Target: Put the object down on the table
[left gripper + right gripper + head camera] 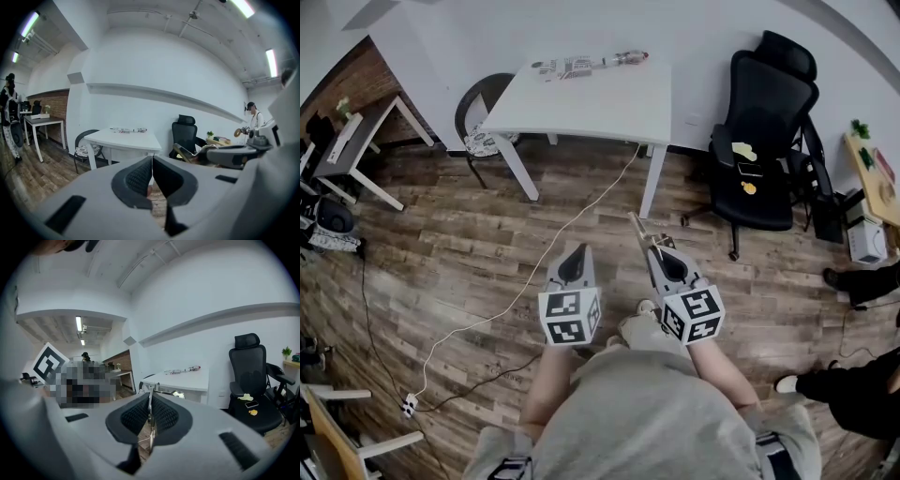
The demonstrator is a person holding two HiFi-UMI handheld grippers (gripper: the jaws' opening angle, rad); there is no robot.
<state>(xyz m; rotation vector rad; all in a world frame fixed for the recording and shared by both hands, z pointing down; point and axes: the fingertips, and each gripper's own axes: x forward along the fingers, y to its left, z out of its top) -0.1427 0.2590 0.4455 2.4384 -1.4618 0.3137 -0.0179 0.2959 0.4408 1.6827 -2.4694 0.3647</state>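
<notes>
The right claw [150, 409] is pinched nearly closed on a thin metal object [639, 228]. In the right gripper view the two ribbed pads press on its flat sides. The object sticks out past the claw tips and angles toward the white worktop [591, 103]. It is in the air over the wooden floor [441, 253], well short of the worktop's near edge and not touching the worktop. What sort of utensil it is cannot be told; it reads as a narrow, shiny, brass-toned strip.

The left claw [152, 169] is pressed fully together with nothing between its pads. It is held level with the right one, just to its left, and is equally far from the worktop's near edge.

The worktop top is bare except along its far edge by the wall, where a row of small items [586, 64] lies; they are too small to name. To the right of the worktop stands a black office chair [759, 141] with some yellow bits [742, 150] on its seat. At the worktop's left end a dark round-backed chair [483, 108] with a patterned cushion is tucked in. A white cable [553, 246] runs from under the worktop across the floor to a power strip [410, 405] far from it, to the person's left.
</notes>
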